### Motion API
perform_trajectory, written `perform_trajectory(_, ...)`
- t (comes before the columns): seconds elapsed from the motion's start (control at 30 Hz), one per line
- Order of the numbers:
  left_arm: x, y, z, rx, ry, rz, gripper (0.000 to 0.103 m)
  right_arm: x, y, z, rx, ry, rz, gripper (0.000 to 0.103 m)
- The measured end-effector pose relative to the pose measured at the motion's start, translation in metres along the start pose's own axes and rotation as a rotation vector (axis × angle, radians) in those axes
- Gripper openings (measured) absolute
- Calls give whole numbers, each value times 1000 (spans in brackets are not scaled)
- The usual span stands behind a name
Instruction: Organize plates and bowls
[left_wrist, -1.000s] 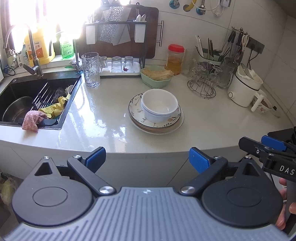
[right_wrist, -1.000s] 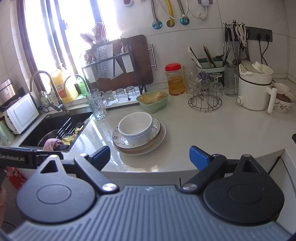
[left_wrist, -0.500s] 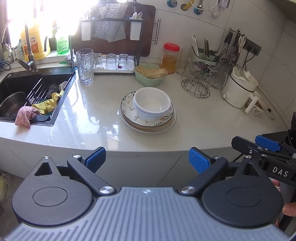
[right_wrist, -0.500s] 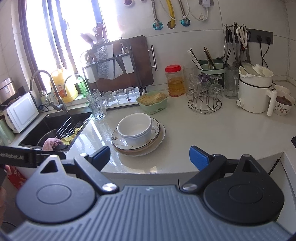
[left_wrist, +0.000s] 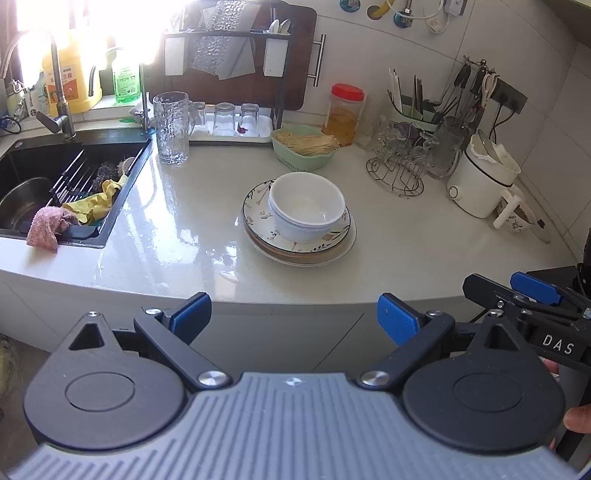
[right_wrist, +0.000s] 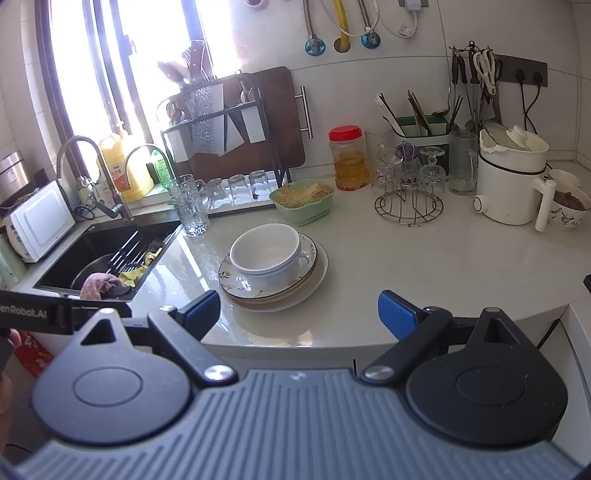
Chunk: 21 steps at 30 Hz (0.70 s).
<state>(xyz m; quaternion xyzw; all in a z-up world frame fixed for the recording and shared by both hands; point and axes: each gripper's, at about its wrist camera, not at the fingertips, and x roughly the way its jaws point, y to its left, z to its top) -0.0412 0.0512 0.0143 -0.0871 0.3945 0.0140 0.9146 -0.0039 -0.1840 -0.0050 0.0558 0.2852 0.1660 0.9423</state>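
I am holding the left gripper (left_wrist: 293, 319) low in the frame, in front of the counter edge, its blue-padded fingers (left_wrist: 190, 316) standing wide apart with nothing between them. The right gripper (right_wrist: 297, 314) is sitting the same way in its own view, spread wide and gripping nothing. At the right edge of the left view, that right gripper is showing side-on, with part of a hand (left_wrist: 576, 419) on it.

Just above both grippers, mid-frame, the counter (left_wrist: 177, 236) is carrying the stack I am after: white bowls (left_wrist: 306, 210) nested together, sitting on flowered plates (left_wrist: 258, 214). In the right view, the bowls (right_wrist: 267, 256) are resting toward the back left of the plates (right_wrist: 314, 266).

Beyond the stack, a green basket (left_wrist: 303, 147) is sitting near the wall, with a tall glass (left_wrist: 171, 127) to its left. A dark sink (left_wrist: 44, 166) is filling the left side, a pink cloth (left_wrist: 46, 229) lying over its front rim. At right, a wire rack (left_wrist: 395, 171) and a white pot (left_wrist: 480, 184) are standing well apart from the plates.
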Motion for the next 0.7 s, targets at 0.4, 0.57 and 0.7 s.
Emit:
perform_trajectory(0.4,0,-4,9,28,-23,-14,98,3,1,2,34,-5,11,94)
perform_trajectory(0.57,0,-2,14,18,-34,-21,98,6,1,5,43,-16,9,94)
perform_trajectory(0.7,4,-2,14,24,-23,-29,98,11,0,5,39,-15,-4,94)
